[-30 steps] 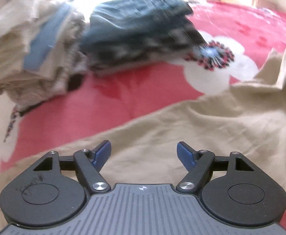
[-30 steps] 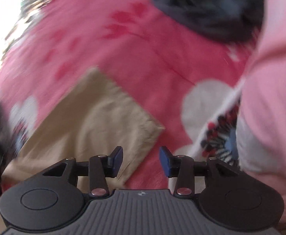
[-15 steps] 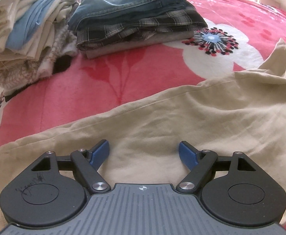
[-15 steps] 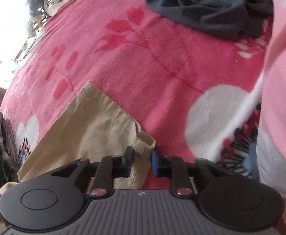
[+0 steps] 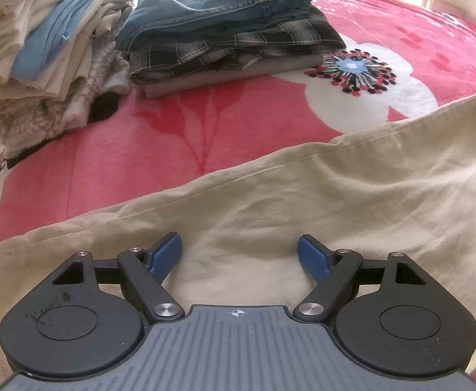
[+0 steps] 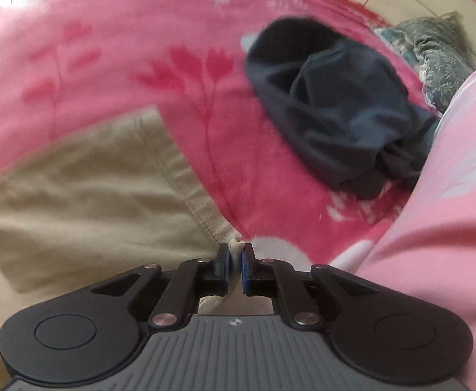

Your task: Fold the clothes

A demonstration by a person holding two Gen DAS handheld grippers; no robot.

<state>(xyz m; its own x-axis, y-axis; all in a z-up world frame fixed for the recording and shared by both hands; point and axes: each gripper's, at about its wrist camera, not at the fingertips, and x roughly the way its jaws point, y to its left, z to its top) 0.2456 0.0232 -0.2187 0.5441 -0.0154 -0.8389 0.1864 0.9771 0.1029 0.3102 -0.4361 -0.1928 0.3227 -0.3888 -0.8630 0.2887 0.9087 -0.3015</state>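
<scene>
A beige garment (image 5: 303, 202) lies spread on the pink flowered blanket (image 5: 140, 150). In the left wrist view my left gripper (image 5: 239, 254) hovers over the cloth with its blue pads wide apart and nothing pinched: open. In the right wrist view a hemmed corner of the same beige garment (image 6: 91, 189) sits between the pads of my right gripper (image 6: 237, 254). Those jaws are nearly together and opening slightly, with a nub of cloth still squeezed in the narrow gap.
A folded stack of jeans and plaid shirts (image 5: 231, 36) and a heap of pale clothes (image 5: 42, 49) sit at the far side. A crumpled dark garment (image 6: 335, 107) lies ahead of the right gripper. A person's pink clothing (image 6: 450, 211) fills the right edge.
My right gripper has closed from half open onto the beige garment's corner and has rolled, so the dark garment now sits to the right. The left gripper has stayed open over the cloth.
</scene>
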